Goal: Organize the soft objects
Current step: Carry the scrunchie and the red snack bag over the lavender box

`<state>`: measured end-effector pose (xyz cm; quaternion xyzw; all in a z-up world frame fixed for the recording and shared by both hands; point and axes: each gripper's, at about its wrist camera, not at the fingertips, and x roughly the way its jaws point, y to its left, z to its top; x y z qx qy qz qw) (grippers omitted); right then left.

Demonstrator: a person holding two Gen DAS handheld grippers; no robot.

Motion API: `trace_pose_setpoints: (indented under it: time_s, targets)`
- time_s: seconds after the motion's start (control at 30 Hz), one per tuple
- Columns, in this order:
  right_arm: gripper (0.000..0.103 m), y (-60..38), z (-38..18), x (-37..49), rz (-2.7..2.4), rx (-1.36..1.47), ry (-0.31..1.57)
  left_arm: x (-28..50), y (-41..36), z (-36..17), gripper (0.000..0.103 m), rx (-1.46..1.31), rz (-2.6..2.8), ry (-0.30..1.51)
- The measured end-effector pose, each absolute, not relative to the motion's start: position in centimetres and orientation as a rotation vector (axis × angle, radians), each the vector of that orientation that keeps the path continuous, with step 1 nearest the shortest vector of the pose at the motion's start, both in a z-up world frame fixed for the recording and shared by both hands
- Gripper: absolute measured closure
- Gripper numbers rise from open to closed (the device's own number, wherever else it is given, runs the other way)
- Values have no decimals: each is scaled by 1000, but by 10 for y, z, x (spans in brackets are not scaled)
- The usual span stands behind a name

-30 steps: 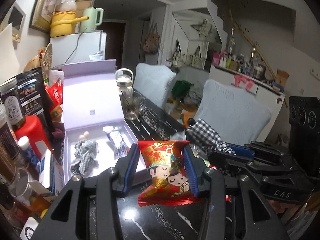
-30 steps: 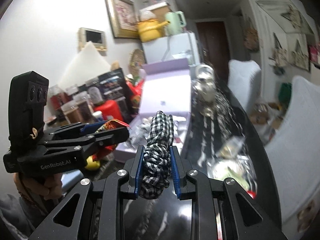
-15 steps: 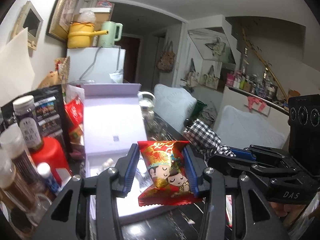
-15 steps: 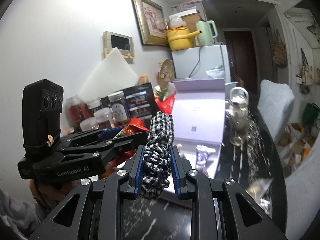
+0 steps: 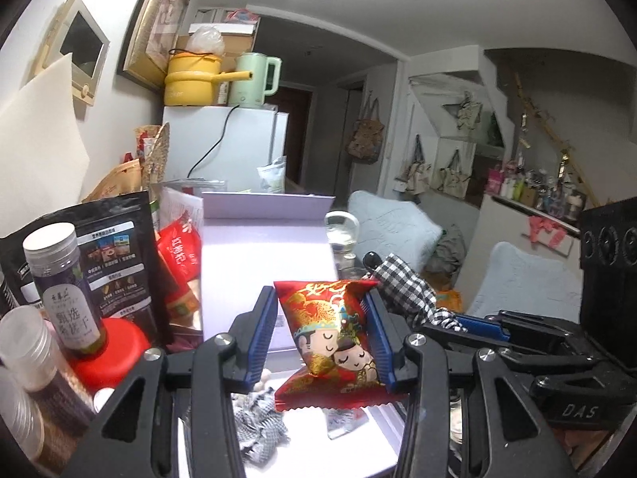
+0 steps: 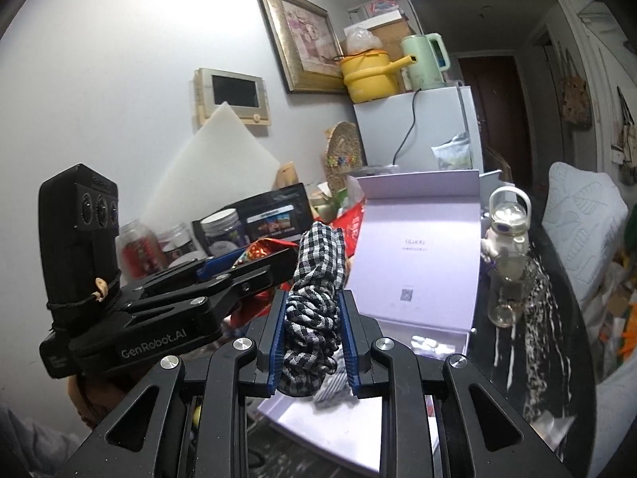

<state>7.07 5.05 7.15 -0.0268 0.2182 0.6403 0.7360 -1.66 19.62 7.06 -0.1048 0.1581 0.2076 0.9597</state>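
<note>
Now both grippers hang above the open lavender box (image 5: 266, 255)
Left gripper (image 5: 324, 338) clamps a red snack packet (image 5: 334, 342); right gripper (image 6: 312, 342) squeezes a checked cloth roll (image 6: 314, 298)

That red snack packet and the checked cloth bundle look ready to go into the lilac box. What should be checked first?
1. Left gripper shut on red snack packet: ok.
2. Right gripper shut on checked cloth bundle: ok.
3. Lilac box lid open: ok.
4. Free space in the box tray beside the checked item and small wrapper already inside: ok.
5. Grippers clear of each other: cannot tell.
</note>
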Motion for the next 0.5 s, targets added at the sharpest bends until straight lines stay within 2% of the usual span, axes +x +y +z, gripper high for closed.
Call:
trace_pose_setpoints:
  time_s: [0.5]
  targets:
    - [79, 106, 20, 125, 1373, -85, 671, 35, 232, 16, 59, -197, 530, 491]
